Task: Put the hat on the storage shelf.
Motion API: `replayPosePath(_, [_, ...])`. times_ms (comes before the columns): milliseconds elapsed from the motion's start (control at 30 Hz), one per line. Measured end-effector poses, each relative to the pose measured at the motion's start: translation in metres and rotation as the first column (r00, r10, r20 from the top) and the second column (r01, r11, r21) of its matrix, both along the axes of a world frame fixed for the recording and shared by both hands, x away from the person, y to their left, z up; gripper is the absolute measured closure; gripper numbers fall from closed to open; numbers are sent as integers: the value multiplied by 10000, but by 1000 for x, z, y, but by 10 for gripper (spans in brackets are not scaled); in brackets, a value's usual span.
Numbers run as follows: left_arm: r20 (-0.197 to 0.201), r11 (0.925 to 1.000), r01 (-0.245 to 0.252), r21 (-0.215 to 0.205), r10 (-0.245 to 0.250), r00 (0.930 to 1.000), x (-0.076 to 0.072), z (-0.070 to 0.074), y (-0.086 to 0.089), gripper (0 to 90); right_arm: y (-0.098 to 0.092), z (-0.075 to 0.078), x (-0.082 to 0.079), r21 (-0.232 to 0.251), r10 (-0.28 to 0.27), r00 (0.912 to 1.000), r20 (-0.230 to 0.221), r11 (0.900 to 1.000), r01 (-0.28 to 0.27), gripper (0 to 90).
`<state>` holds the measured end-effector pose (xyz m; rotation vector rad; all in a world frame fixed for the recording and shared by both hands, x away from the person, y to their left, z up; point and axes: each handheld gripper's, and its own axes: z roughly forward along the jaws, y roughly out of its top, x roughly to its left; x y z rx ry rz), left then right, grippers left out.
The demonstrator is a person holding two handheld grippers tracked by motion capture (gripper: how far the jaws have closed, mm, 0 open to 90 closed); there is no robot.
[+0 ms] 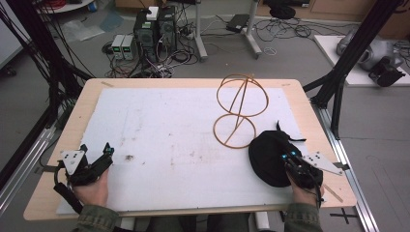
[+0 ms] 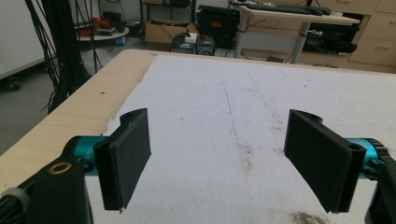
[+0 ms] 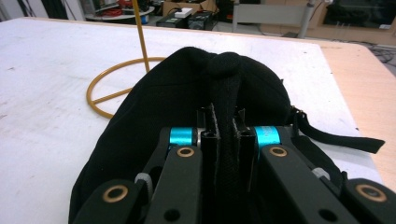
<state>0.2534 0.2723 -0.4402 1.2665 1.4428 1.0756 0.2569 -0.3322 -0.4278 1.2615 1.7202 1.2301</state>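
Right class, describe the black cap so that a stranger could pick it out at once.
Start at the white sheet covering the wooden table and go to its near right corner. There lies the black cap, a fold of it pinched in the right tool. It is soft and dark, unlike the yellow wire stand beside it.

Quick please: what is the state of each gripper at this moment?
Left gripper: open, holding nothing, above the white mat.
Right gripper: closed on a fold of the black cap.
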Motion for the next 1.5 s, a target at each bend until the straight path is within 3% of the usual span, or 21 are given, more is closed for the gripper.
replayPosePath(233, [-8,10000,16,-5,-16,10000,0,0,0,230,1,2,-1,-131,-191,9993,336,9997,196,853])
replayPosePath(533, [-13,10000,55,-37,-55,10000,0,0,-1,232,4,8,-4,363,-456,9968,660,9984,433,854])
replayPosePath(600, [-25,10000,96,-26,-96,10000,1,0,-1,233,6,11,-3,499,-456,9948,914,9979,412,854])
replayPosePath(700, [19,9999,105,-16,-105,9999,1,0,-2,233,8,14,-4,467,-494,9936,1019,9979,449,853])
replayPosePath(1133, [-23,9999,160,1,-160,9999,2,0,-2,234,7,32,-8,693,-1058,9740,2005,9932,936,854])
replayPosePath(1500, [-37,9998,188,-48,-189,9998,2,0,-2,233,8,46,-10,877,-1417,9595,2436,9884,1238,854])
